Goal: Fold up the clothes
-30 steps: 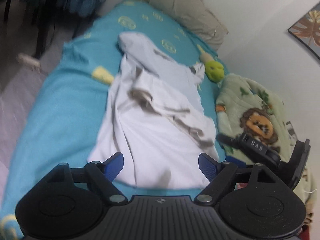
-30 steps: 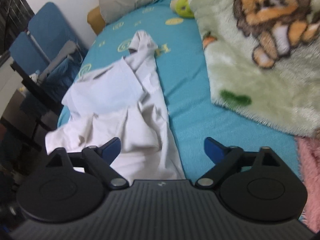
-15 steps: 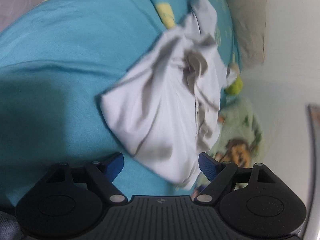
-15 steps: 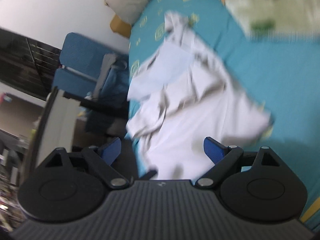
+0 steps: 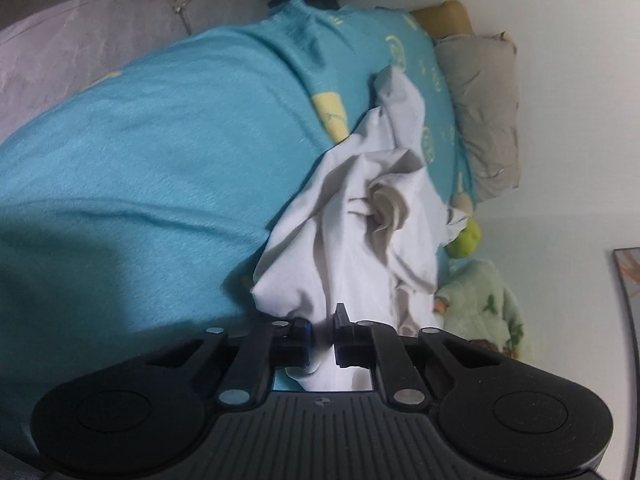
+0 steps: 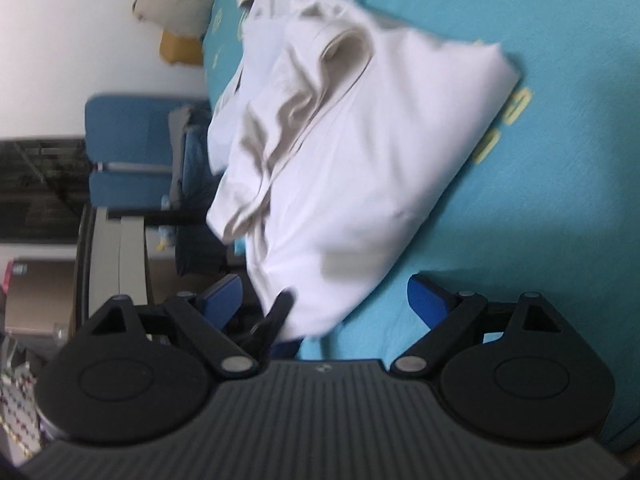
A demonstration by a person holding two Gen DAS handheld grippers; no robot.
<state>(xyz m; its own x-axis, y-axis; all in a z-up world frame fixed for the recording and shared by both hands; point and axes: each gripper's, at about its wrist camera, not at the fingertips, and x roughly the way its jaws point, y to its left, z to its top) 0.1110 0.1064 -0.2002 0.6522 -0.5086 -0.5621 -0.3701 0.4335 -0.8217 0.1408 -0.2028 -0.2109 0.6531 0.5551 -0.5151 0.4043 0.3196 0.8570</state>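
Observation:
A crumpled white garment [image 5: 360,240] lies on the teal bed sheet [image 5: 140,160]. My left gripper [image 5: 322,338] is shut on the near corner of this garment, with cloth pinched between its pads. In the right wrist view the same white garment [image 6: 352,152] lies spread and bunched on the teal sheet [image 6: 560,160]. My right gripper [image 6: 324,300] is open, its blue pads wide apart over the near edge of the garment. The tip of the left gripper [image 6: 276,316] shows at the garment's near corner there.
A grey pillow [image 5: 484,112] and a yellow one [image 5: 440,16] lie at the bed's head. A green plush toy [image 5: 464,236] and a green lion blanket [image 5: 484,304] lie by the wall. Blue chairs [image 6: 136,152] stand beside the bed. Floor [image 5: 80,32] lies beyond the bed's edge.
My left gripper has closed on the garment's near corner. Both cameras have rolled and come lower and closer to the garment. The right gripper stays open.

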